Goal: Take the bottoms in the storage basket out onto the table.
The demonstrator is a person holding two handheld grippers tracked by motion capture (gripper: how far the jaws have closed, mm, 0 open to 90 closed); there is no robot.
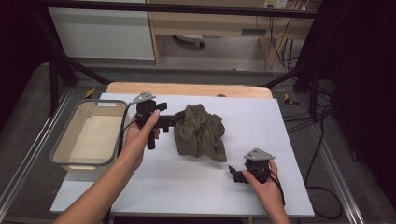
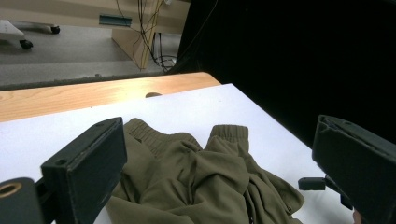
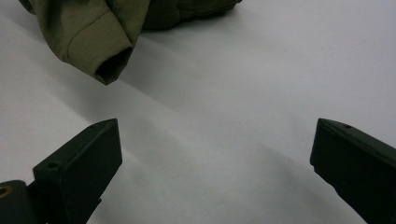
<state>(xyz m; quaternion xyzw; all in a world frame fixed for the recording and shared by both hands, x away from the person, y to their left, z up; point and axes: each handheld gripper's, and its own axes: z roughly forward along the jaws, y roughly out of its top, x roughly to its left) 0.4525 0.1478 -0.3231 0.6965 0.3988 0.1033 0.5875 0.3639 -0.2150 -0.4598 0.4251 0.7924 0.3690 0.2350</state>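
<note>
Overhead camera; two close gripper cameras

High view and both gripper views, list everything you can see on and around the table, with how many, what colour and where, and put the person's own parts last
Garment: one, olive green, crumpled at the middle of the table; ribbed cuffs show in the left gripper view.
Bin: one, beige with a grey rim, empty, at the table's left edge.
Table cover: one, white, over the wooden table.
Cables: several, black, on the floor to the right.
Left gripper: one, black, jaws open, at the garment's left edge.
Right gripper: one, black, jaws open, on the cover below and right of the garment.
Hands: two, the left and right, each holding a gripper.
</note>
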